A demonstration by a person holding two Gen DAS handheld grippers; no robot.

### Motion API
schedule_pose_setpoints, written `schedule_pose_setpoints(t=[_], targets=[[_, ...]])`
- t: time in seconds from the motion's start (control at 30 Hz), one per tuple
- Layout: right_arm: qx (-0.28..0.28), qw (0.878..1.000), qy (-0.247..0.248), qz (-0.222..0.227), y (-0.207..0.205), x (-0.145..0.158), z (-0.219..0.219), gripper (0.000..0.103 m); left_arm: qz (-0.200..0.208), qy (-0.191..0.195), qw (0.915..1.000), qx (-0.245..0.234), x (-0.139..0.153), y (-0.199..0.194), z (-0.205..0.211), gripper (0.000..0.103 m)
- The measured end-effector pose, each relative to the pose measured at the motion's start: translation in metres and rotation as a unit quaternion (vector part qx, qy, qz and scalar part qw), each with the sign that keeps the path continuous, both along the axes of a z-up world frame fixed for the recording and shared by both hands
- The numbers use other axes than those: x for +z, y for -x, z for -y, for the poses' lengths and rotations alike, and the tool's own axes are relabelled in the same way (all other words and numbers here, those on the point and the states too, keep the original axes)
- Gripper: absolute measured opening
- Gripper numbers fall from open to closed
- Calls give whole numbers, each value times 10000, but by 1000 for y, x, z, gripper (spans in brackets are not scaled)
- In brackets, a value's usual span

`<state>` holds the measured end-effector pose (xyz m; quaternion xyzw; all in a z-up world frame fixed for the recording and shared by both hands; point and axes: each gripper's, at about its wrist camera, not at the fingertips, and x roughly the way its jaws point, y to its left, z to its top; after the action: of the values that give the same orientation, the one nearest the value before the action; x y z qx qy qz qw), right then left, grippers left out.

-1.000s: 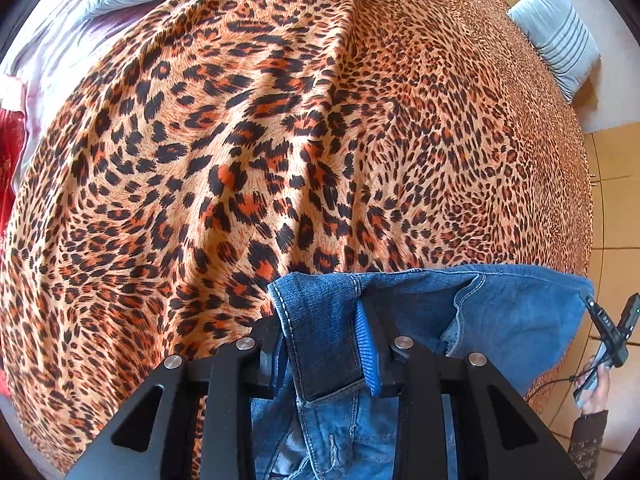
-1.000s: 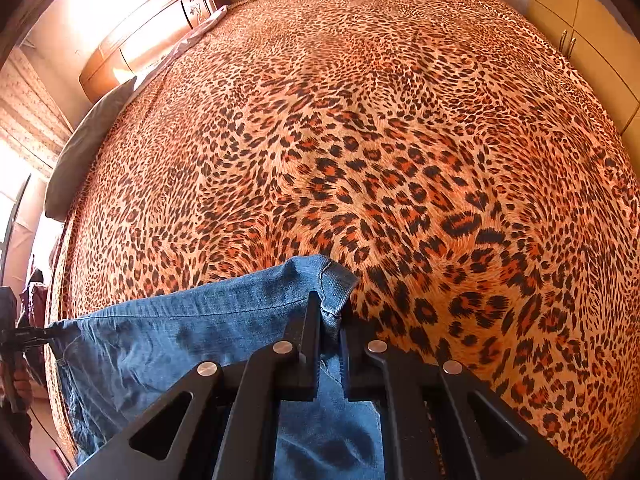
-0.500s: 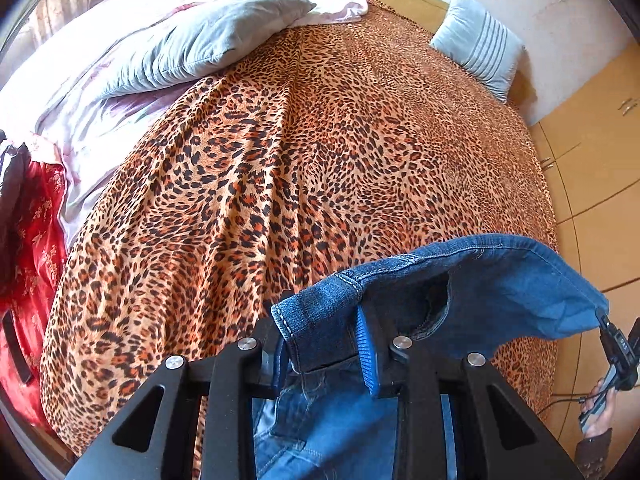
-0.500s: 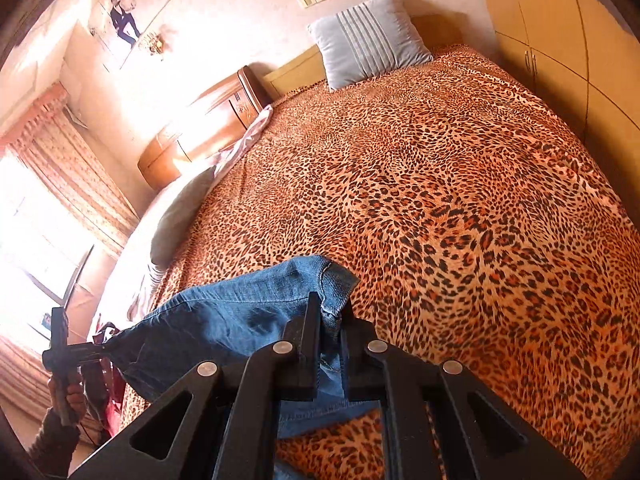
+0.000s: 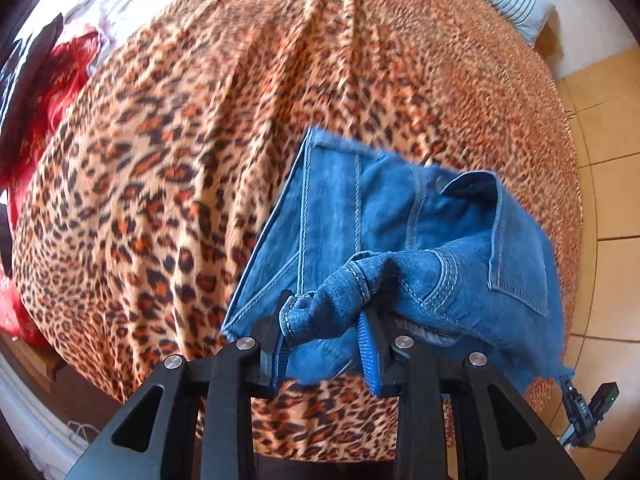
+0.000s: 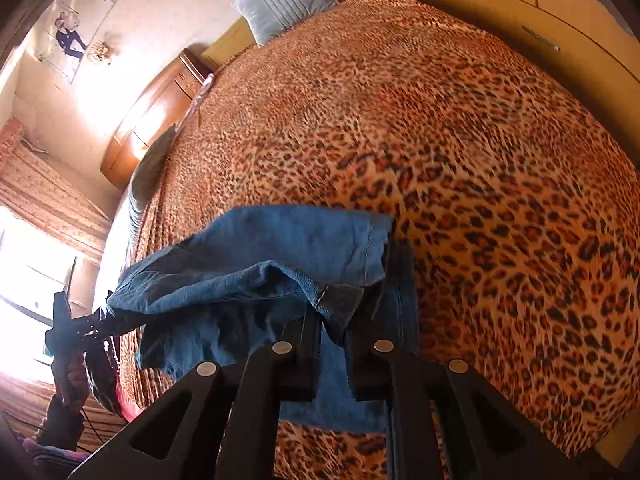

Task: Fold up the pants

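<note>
The blue denim pants (image 5: 400,240) hang over the near edge of the leopard-print bed (image 5: 200,140), stretched between my two grippers. My left gripper (image 5: 324,332) is shut on a bunched corner of the waistband; a back pocket (image 5: 520,256) shows to the right. My right gripper (image 6: 334,322) is shut on the other waistband corner of the pants (image 6: 260,256). The right gripper appears at the lower right of the left wrist view (image 5: 588,412). The left gripper appears at the far left of the right wrist view (image 6: 70,328).
A striped grey pillow (image 6: 280,4) lies at the head of the bed. A red cloth (image 5: 52,92) and pale bedding lie at the bed's left side. A wooden headboard (image 6: 148,112) and wardrobe doors (image 6: 520,8) border the bed. Tiled floor (image 5: 608,200) lies to the right.
Both grippers swung the pants forward and down over the bed. The denim now spreads out ahead of the fingers, with the back pocket side showing.
</note>
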<state>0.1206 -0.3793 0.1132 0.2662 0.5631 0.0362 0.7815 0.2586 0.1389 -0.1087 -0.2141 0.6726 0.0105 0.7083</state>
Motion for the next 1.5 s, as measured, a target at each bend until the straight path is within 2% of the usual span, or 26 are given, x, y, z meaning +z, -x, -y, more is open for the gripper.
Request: schedule_pose_setpoints(t=[0.1, 0.17, 0.2, 0.27, 0.3, 0.37, 0.43, 0.53, 0.6, 0.67, 0.73, 0.8, 0.87, 0.9, 0.93, 0.97, 1.03, 1.1, 1.17, 1.23, 1.3, 1.37, 1.4, 1.47, 1.5], targets=[[-51, 9979, 202, -613, 33, -27, -4, 20, -299, 165, 9994, 35, -15, 17, -9, 34], [-234, 9968, 234, -730, 49, -24, -1, 20, -236, 196, 9995, -24, -5, 25, -13, 48], [-327, 9964, 257, -743, 54, -19, 2, 21, -202, 114, 9997, -84, 3, 29, -16, 51], [-618, 9955, 263, -667, 64, -7, 10, 29, -102, 89, 9999, -90, 18, 38, -20, 60], [-786, 9951, 168, -580, 67, -1, 13, 36, -38, 204, 9998, -77, 26, 43, -22, 61], [-1146, 9924, -165, -408, 72, 7, 19, 43, 72, 339, 9994, 15, 37, 50, -22, 71], [-1499, 9852, -775, -298, 73, 5, 22, 54, 234, 483, 9985, 133, 40, 50, -20, 81], [-1941, 9690, -1460, -457, 65, -12, 12, 58, 195, 540, 9979, 295, 31, 41, -5, 81], [-2222, 9567, -1806, -531, 62, -26, 7, 58, 103, 772, 9954, 551, 20, 35, -4, 81], [-2490, 9469, -1944, -595, 59, -38, 5, 58, 22, 937, 9923, 814, 9, 28, -5, 81], [-2753, 9366, -2051, -703, 57, -51, 3, 58, -111, 922, 9912, 945, -1, 22, -4, 81], [-2973, 9281, -2073, -851, 53, -65, 0, 58, -297, 746, 9922, 958, -19, 12, 0, 78], [-3109, 9228, -2083, -920, 50, -74, -3, 50, -558, 653, 9927, 842, -29, 4, 6, 45], [-3085, 9235, -2087, -914, 44, -75, -4, 17, -626, 634, 9928, 805, -28, -2, 8, 40], [-3056, 9261, -2038, -858, 38, -70, -4, 4, -600, 592, 9933, 785, -23, -9, 8, 28], [-3060, 9266, -2086, -648, 32, -60, 0, 4, -500, 688, 9934, 769, -12, -14, 6, 20], [-3074, 9206, -2407, -27, 26, -27, 5, 4, -127, 952, 9921, 809, 20, -19, -2, 19], [-2870, 9244, -2472, 458, 28, 8, 4, 3, 373, 938, 9925, 692, 53, -18, -10, 19], [-2724, 9271, -2521, 530, 37, 20, -2, 3, 481, 832, 9936, 595, 61, -7, -20, 19], [-2710, 9283, -2526, 309, 51, 7, -10, 4, 262, 746, 9955, 526, 45, 5, -25, 19], [-2826, 9297, -2362, -66, 70, -22, -13, 4, -179, 591, 9969, 498, 8, 13, -19, 19], [-3079, 9246, -2149, -646, 86, -61, -9, 4, -751, 495, 9951, 414, -26, 23, -17, 20], [-3226, 9175, -2150, -883, 93, -78, -9, 4, -898, 495, 9938, 440, -36, 26, -17, 20], [-3464, 9053, -2237, -1022, 105, -93, -10, 5, -821, 573, 9936, 517, -33, 31, -21, 22], [-3443, 9076, -2180, -1011, 107, -93, -10, 7, -785, 563, 9941, 490, -29, 31, -23, 23]])
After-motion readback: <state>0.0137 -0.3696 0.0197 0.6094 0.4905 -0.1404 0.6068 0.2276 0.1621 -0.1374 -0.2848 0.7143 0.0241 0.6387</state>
